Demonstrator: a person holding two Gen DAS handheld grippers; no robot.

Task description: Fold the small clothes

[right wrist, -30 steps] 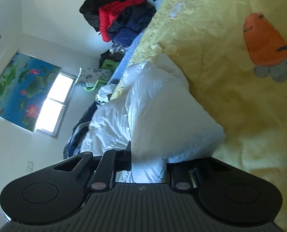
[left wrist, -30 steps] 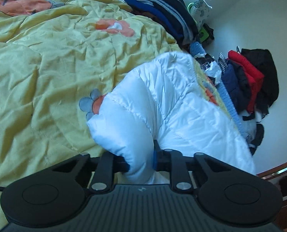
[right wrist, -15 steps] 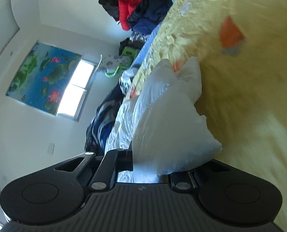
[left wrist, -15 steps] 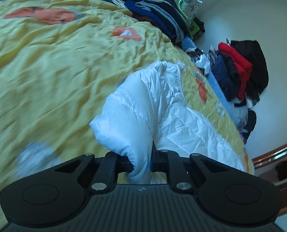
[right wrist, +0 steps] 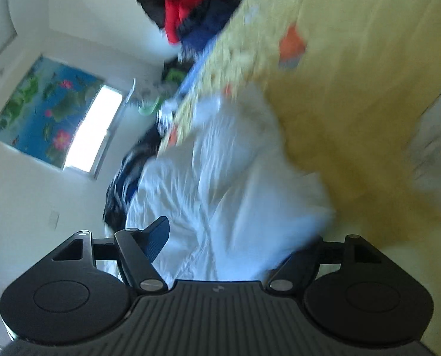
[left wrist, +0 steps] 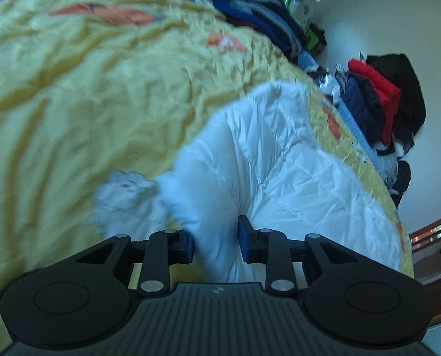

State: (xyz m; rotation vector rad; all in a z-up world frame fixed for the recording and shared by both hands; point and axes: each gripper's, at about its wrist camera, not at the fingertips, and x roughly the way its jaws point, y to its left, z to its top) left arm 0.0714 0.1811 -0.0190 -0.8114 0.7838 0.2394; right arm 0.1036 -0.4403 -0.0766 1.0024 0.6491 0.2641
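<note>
While the left hand-held gripper (left wrist: 216, 243) is pinching the white jacket (left wrist: 282, 160), the right hand-held gripper (right wrist: 238, 237) is hanging spread; it should be pressing the fold flat on the bed (left wrist: 87, 95).

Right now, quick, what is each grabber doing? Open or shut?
Left gripper: shut on a fold of the white jacket.
Right gripper: open, jaws spread wide, the jacket lying loose between them.

Open passage: broad bare yellow quilt (left wrist: 87, 103) left of the white puffer jacket (left wrist: 279, 160); obstructions: folded dark clothes stack (left wrist: 264, 20) along the far edge, red-and-black garment heap (left wrist: 383, 95) against the wall beyond the jacket.
</note>
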